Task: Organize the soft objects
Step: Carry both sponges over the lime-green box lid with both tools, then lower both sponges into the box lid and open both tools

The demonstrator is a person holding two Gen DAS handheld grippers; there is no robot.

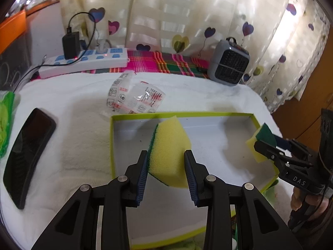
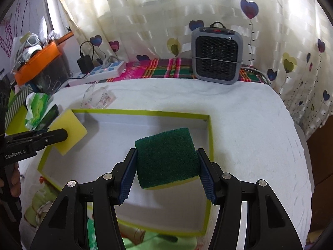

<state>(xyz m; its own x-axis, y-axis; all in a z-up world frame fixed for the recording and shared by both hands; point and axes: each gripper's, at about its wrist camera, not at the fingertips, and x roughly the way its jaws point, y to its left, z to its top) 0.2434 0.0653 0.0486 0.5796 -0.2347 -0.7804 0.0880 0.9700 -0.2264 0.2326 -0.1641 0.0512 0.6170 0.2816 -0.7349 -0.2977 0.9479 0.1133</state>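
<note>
We should lower each sponge flat into the tray (image 1: 208,115) before letting go, side by side so they don't pile up. The left gripper (image 1: 166,162) is clamped on a sponge (image 1: 169,145) at lower centre, standing on edge, long axis running away from us, green face left. The right gripper (image 2: 166,164) pinches the other sponge (image 2: 166,158), green face up, probably lengthwise away from us.

Box (image 1: 133,116) on towel (image 1: 83,145), phone (image 1: 27,156) left, wrapper (image 1: 133,98) behind, heater (image 1: 229,62) behind right.
</note>
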